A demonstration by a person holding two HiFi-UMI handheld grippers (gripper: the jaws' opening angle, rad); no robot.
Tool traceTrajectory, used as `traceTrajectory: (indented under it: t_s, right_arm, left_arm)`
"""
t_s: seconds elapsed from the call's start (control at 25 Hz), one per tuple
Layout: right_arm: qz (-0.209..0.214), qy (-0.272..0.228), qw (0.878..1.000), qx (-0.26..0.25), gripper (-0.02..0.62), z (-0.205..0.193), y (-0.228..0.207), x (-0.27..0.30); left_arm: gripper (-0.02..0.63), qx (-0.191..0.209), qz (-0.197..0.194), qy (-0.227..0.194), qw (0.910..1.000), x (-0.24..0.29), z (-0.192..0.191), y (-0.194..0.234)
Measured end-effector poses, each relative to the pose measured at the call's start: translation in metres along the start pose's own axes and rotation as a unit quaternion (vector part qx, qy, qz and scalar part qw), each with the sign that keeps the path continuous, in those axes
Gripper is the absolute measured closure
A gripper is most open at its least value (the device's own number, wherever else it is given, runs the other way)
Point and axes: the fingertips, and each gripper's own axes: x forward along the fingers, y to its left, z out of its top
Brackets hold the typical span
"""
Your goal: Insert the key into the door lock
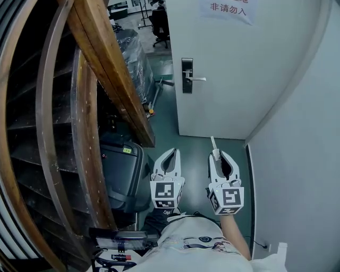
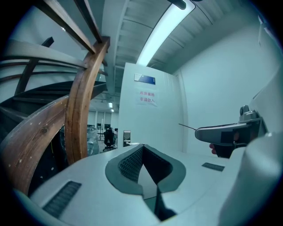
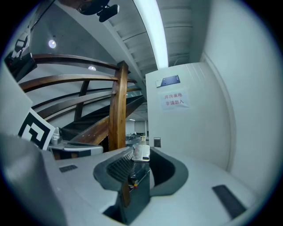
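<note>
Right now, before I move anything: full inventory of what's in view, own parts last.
door: 1, white, straight ahead
lock plate with lever handle: 1, dark plate and silver lever, door's left edge
paper sign: 1, white with red print, top of door
stair rail: 1, brown wood, left
dark case: 1, black, under the stairs
office chair: 1, black, far room left of the door
floor: 1, green, underfoot
wall: 1, white, right
key: 1, pale, in the right jaws, pointing at the door
torso: 1, light shirt, bottom edge
left gripper: 1, white, jaws together, empty
right gripper: 1, white, jaws on the key
</note>
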Motion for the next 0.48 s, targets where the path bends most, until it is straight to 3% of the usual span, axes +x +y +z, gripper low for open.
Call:
traceTrajectory:
  t_s: [0.48]
  right_arm:
    - [-0.002, 0.029, 1.000, 0.008, 0.477, -0.016, 0.027, 0.021]
  left_arm:
    - [0.601, 0.008, -0.005, 0.006, 0.9999, 0.007, -0.007, 0.030]
